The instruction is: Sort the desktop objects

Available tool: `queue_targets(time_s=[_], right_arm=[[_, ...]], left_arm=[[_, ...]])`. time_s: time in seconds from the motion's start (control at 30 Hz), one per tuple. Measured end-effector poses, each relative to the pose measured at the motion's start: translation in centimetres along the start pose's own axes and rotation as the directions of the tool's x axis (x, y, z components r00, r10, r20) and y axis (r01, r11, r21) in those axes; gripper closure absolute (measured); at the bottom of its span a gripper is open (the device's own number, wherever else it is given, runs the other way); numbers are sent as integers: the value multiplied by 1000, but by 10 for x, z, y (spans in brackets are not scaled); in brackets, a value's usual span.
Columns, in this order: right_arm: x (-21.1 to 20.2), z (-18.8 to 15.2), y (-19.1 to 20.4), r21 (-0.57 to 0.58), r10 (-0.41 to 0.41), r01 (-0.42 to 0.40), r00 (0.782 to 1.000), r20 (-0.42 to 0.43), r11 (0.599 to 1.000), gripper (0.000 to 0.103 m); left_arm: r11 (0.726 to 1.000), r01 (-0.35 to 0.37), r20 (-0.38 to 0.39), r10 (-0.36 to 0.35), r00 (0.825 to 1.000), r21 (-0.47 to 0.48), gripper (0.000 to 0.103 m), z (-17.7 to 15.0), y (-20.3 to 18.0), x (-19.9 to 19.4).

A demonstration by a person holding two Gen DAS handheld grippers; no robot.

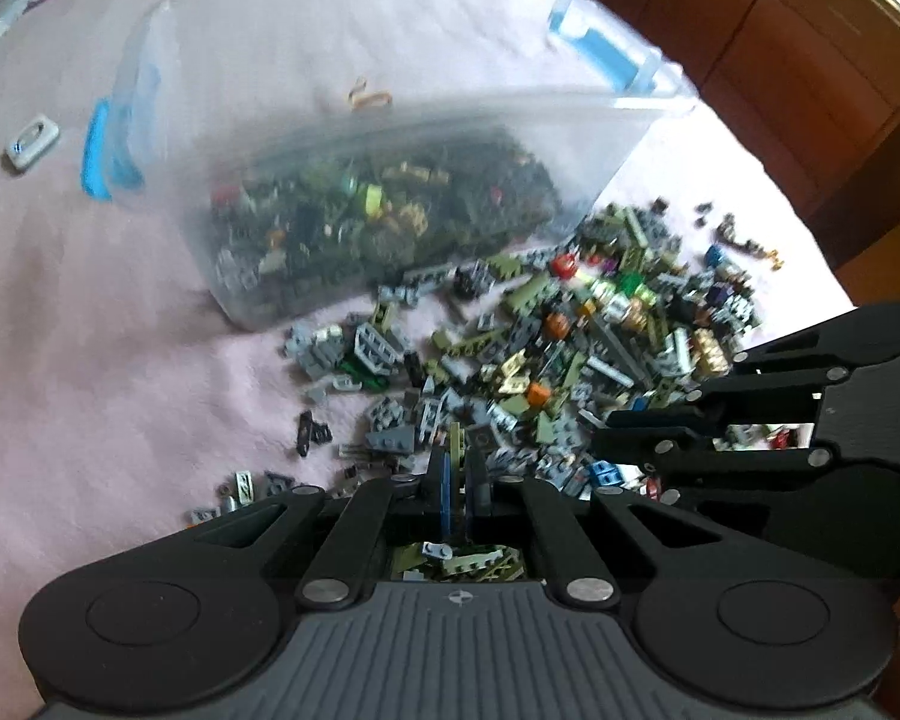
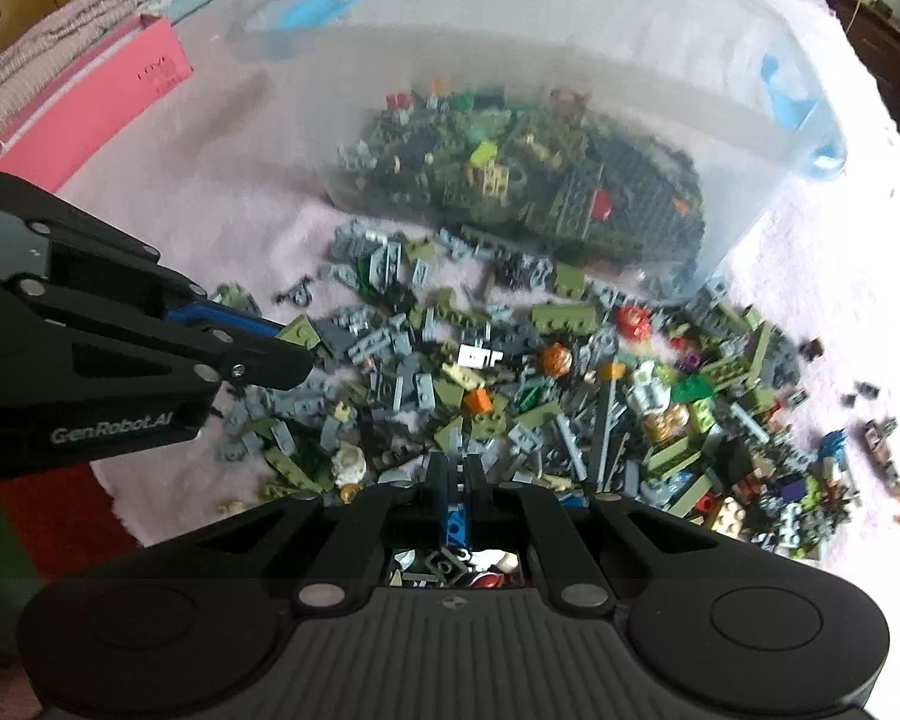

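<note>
A big pile of small toy bricks (image 1: 570, 354), mostly grey and olive, lies on a pink cloth; it also shows in the right wrist view (image 2: 540, 384). Behind it stands a clear plastic bin (image 1: 390, 138) with blue handles, holding many more bricks (image 2: 528, 180). My left gripper (image 1: 456, 468) is shut on an olive brick just above the near edge of the pile; that brick shows at its tip in the right wrist view (image 2: 299, 333). My right gripper (image 2: 456, 468) has its jaws closed over the pile, with nothing visibly between them.
A pink folder (image 2: 96, 96) lies at the far left on the cloth. A small grey ring-shaped part (image 1: 31, 139) lies left of the bin. A rubber band (image 1: 369, 97) lies behind the bin. Dark wooden furniture (image 1: 810, 60) stands past the cloth's right edge.
</note>
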State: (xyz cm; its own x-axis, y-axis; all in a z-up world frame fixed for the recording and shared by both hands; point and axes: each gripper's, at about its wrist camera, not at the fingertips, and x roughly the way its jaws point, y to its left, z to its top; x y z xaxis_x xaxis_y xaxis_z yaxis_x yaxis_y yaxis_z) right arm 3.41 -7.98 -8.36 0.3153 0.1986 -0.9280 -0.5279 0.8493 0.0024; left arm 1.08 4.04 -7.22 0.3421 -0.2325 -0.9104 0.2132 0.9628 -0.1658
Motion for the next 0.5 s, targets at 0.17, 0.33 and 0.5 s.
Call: queue_targets(time_s=[0.17,0.33,0.5], right_arm=[[-29,11,0,-8,-7,7,999,47,1000,98],[-59,26,-7,6,-18,18,995,97,1000,98],[-85,41,-13,-4,-33,34,990,140,999,98]], left_arm=[[1000,-8,35,7,999,21,97,15,-7,-22],[999,-15,72,12,997,47,97,37,-13,-41],[997,-29,112,21,993,67,96,61,-18,-56]])
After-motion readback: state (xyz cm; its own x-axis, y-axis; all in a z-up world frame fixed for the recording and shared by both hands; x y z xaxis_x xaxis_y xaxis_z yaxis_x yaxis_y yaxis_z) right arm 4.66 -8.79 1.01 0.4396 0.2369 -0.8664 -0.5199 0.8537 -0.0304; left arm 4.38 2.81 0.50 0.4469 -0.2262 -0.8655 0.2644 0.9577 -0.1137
